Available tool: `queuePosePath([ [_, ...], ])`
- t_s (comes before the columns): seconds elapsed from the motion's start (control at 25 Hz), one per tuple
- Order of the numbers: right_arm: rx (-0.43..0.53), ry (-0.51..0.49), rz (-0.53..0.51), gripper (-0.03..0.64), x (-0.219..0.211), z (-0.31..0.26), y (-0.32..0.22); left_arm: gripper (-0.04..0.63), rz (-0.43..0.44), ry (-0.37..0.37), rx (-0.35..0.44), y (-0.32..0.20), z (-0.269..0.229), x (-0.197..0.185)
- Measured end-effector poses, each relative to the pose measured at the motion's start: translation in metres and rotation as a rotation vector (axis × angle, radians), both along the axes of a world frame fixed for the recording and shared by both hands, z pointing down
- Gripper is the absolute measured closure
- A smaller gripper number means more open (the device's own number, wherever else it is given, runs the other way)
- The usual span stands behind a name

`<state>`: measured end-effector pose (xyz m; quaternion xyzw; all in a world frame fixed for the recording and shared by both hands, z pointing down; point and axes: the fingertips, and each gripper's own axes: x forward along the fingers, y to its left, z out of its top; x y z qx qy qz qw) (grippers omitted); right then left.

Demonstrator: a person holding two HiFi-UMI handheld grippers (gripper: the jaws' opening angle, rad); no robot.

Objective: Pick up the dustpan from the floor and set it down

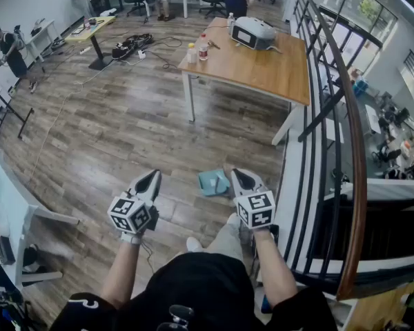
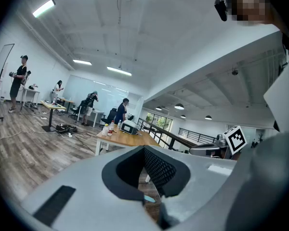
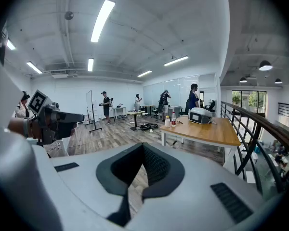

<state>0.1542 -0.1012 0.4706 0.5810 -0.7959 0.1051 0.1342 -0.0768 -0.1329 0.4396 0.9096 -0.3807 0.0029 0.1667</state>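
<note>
1. Wood-plank floor (image 1: 103, 129): runs across the whole head view; cables trail over it at the far end.
2. Left gripper (image 1: 152, 177): held out in front of the person, marker cube at its rear. In the left gripper view its jaws (image 2: 144, 150) are closed tip to tip with nothing between them.
3. Teal dustpan (image 1: 212, 183): lies flat on the floor between the two grippers, just beside the right one's tip. Neither gripper holds it, and contact with the right tip cannot be told. A teal sliver (image 2: 150, 199) shows under the left jaws.
4. Right gripper (image 1: 237, 175): held out level with the left. In the right gripper view its jaws (image 3: 143, 147) are pressed together and empty.
5. Wooden table (image 1: 262, 67): stands beyond the dustpan and carries two bottles (image 1: 197, 49) and a white machine (image 1: 254, 33).
6. Dark railing (image 1: 338, 116): runs along the right side.
</note>
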Motion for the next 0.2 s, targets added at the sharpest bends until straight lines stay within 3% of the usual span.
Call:
queuePosePath([
  [0.2, -0.002, -0.002, 0.006, 0.621, 0.0054, 0.0032, -0.0011, 0.598, 0.006, -0.017, 0.006, -0.0015, 0.0067, 0.0022],
])
